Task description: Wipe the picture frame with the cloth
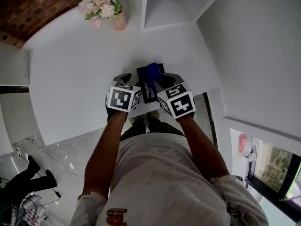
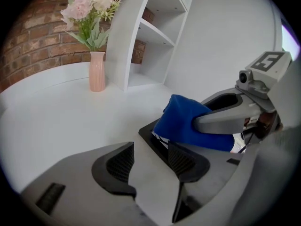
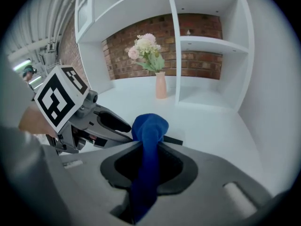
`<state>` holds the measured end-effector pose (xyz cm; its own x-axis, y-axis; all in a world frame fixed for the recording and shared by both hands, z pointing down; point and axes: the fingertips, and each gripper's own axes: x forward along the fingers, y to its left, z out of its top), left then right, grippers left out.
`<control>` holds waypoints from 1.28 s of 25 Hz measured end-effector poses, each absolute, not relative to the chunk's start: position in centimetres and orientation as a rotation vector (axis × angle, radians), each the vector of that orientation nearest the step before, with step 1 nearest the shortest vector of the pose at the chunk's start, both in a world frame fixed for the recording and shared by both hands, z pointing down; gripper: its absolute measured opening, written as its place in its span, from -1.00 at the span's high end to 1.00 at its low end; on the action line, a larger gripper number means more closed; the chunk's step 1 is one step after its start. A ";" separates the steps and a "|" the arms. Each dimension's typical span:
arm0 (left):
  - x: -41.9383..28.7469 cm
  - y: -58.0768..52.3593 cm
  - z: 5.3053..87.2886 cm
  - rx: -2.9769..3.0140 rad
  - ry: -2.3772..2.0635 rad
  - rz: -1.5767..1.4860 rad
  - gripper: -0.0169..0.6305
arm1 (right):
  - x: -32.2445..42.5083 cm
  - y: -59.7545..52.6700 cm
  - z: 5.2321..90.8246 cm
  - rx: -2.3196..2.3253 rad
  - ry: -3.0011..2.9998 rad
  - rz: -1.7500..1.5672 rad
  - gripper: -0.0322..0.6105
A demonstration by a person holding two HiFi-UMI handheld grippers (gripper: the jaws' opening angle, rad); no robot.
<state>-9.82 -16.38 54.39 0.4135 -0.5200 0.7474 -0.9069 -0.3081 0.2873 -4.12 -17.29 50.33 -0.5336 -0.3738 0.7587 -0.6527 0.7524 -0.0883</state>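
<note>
Now right hand-held gripper (image 3: 148, 149) clamped on blue cloth (image 3: 149, 124) atop picture frame (image 2: 151, 134); left hand-held gripper (image 2: 150, 158) spread; flowers (image 2: 89, 13) in vase (image 2: 97, 72).

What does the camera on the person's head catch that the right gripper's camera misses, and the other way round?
Only the head view shows the person's arms, the floor, a window and the marker cube on the right gripper. Only the right gripper view shows that gripper's jaws shut on the blue cloth, which runs down between them. Both show the cloth, the dark picture frame, the left gripper, the flower vase, the white table and the shelves.
</note>
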 end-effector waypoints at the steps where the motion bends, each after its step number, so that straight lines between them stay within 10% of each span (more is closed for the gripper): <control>1: -9.7 -16.3 54.5 1.969 -1.203 0.708 0.26 | -4.5 -17.0 50.6 0.753 -2.185 0.476 0.66; 32: -9.7 -15.6 55.1 1.968 -1.208 0.720 0.26 | 2.7 -17.9 52.3 0.854 -2.023 0.401 0.66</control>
<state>-9.67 -15.65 55.09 0.4089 -0.5141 0.7540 -0.9078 -0.3138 0.2783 2.67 -17.91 52.35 -0.3777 -0.4177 0.8264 -0.7015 0.7116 0.0391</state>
